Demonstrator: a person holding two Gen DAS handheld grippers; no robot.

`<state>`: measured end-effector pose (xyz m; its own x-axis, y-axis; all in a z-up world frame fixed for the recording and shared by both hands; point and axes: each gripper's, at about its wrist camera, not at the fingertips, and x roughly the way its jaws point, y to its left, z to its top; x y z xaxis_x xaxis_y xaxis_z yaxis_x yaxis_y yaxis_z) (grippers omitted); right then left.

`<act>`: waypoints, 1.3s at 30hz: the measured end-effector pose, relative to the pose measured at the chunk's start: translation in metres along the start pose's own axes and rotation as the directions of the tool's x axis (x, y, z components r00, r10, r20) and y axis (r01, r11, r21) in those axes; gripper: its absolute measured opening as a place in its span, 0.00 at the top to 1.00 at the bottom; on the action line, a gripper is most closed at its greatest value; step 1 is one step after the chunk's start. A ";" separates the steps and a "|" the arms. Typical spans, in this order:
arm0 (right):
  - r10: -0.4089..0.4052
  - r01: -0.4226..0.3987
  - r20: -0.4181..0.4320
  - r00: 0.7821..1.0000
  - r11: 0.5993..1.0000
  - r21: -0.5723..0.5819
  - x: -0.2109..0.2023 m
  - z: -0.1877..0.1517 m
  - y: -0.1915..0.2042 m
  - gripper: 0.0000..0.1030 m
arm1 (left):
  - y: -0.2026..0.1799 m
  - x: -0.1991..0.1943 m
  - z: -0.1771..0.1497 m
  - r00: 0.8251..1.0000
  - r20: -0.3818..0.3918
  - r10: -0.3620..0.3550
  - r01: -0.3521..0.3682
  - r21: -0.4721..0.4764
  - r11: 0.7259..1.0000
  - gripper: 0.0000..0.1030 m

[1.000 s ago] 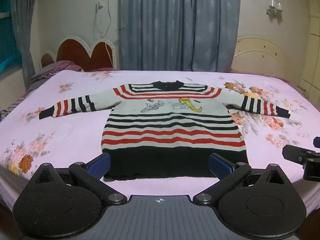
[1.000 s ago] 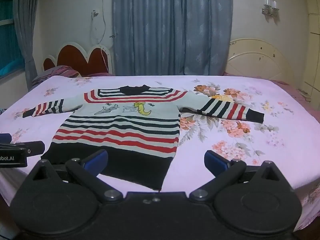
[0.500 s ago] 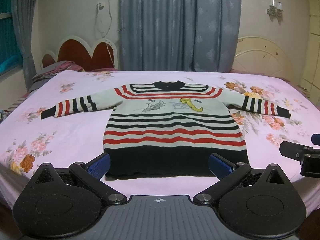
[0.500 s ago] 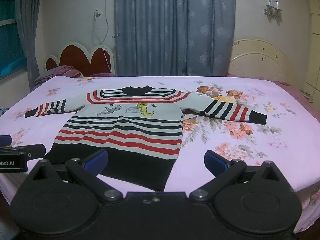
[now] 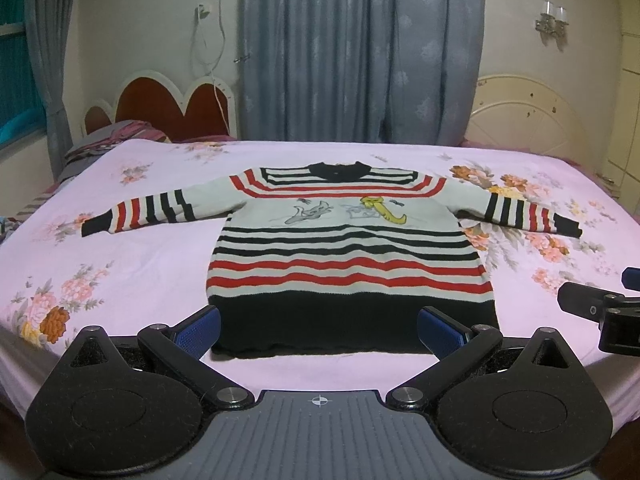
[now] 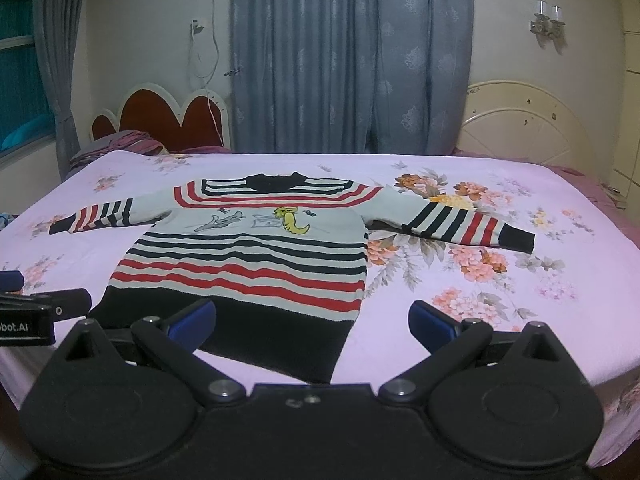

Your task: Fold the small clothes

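Your left gripper (image 5: 319,330) hangs over the near edge of the bed (image 5: 120,280), its blue ribbed pads (image 5: 199,330) spread wide with nothing between them. Ahead of it the small knitted sweater (image 5: 348,264) lies flat and face up on the pink flowered sheet, sleeves stretched straight out to both sides. The knit is banded in black, red and pale grey, with a solid black hem nearest you, a black collar farthest away, and cartoon figures across the chest. Your right gripper (image 6: 312,322) sits just beside the hem's right corner, pads equally far apart and empty. Behind the bed stand a scalloped red headboard (image 5: 160,108), pleated grey-blue curtains (image 5: 360,52) and a curved cream bed frame (image 5: 528,116).
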<state>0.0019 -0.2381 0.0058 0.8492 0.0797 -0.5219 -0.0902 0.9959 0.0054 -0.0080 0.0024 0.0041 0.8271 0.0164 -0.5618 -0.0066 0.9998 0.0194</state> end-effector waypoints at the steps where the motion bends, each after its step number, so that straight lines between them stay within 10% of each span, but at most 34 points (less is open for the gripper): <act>1: 0.000 0.000 0.000 1.000 1.000 0.000 0.000 0.000 0.000 0.01 | 0.000 0.000 0.000 1.000 0.000 0.000 0.000 -0.001 1.000 0.00; 39: 0.002 -0.002 0.004 1.000 1.000 0.002 -0.001 -0.001 0.002 0.01 | 0.004 -0.004 -0.006 1.000 0.008 0.004 -0.004 -0.014 1.000 0.00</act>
<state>0.0006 -0.2361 0.0052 0.8512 0.0823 -0.5183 -0.0910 0.9958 0.0086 -0.0149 0.0063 0.0013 0.8314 0.0203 -0.5553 -0.0178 0.9998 0.0099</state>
